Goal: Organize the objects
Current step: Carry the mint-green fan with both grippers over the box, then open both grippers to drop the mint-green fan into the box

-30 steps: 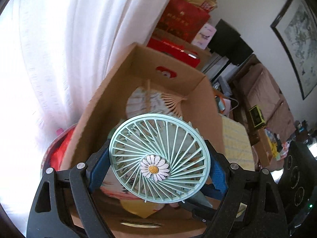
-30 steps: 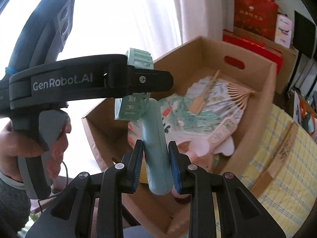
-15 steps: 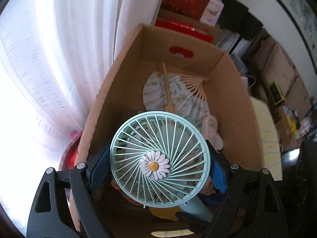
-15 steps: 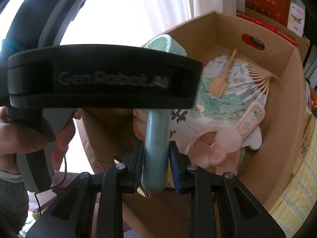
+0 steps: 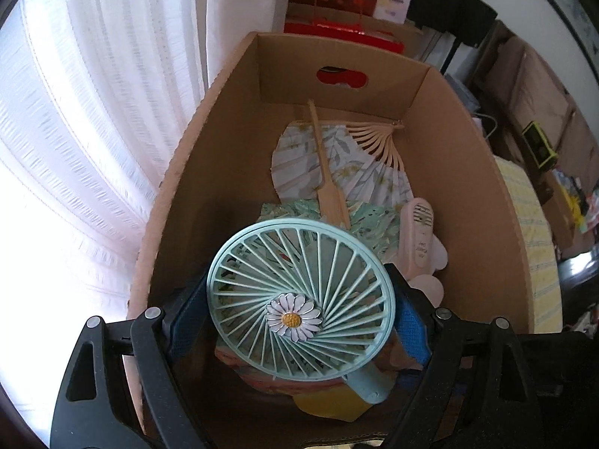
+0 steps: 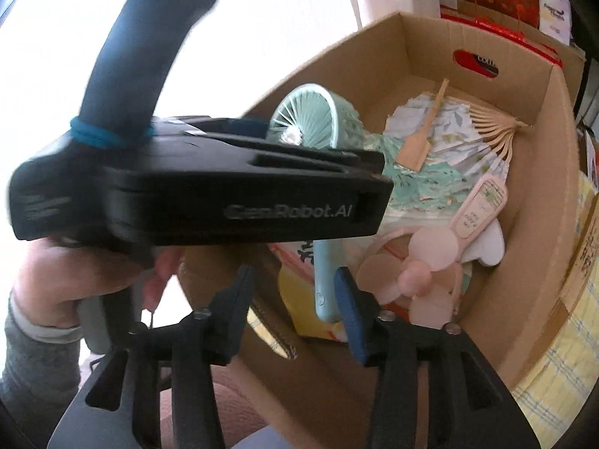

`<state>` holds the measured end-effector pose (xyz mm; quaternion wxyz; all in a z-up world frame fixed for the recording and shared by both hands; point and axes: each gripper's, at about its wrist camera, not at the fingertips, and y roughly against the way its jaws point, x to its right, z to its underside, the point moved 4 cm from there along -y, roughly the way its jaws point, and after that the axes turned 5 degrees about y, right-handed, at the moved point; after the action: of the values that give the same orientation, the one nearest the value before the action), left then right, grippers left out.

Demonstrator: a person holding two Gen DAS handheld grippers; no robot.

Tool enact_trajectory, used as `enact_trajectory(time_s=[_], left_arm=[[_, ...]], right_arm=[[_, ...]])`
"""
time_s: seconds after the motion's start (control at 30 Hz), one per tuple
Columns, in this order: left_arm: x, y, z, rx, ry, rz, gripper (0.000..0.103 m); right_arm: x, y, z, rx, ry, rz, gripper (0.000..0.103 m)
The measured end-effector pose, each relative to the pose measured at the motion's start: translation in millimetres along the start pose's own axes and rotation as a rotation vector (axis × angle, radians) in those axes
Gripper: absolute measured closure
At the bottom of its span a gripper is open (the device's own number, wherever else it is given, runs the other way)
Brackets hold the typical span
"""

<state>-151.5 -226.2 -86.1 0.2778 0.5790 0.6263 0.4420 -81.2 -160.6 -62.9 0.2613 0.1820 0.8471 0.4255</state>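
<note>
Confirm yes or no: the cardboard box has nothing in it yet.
No. The cardboard box already holds an open folding paper fan and a pink handheld fan, among other things.

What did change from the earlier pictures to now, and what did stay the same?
The right gripper is opening and has let go of the mint fan's handle, which now stands free between its pads. The left gripper has carried the mint fan lower and further over the cardboard box. Unchanged: the left gripper still clamps the fan's round guard; the paper fans and pink fan lie in the box.
</note>
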Motion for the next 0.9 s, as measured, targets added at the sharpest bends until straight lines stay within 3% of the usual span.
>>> enact_trajectory(time_s=[0.3,0.6,0.9], left_arm=[[-0.5,1.8,-2.4,-0.004,0.037,0.035,0.018],[10.2,30.2,1.0,0.051,0.066,0.101,0.003],[45.1,58.0,6.8,0.084,0.034,0.179,0.001]], right_arm=[[13.0,69.3,4.2,0.127,-0.043,-0.001,0.048],[57.6,122.8,28.6,0.177,-0.114,0.131,0.039],[106.3,143.6,58.9,0.184,-0.204,0.23,0.033]])
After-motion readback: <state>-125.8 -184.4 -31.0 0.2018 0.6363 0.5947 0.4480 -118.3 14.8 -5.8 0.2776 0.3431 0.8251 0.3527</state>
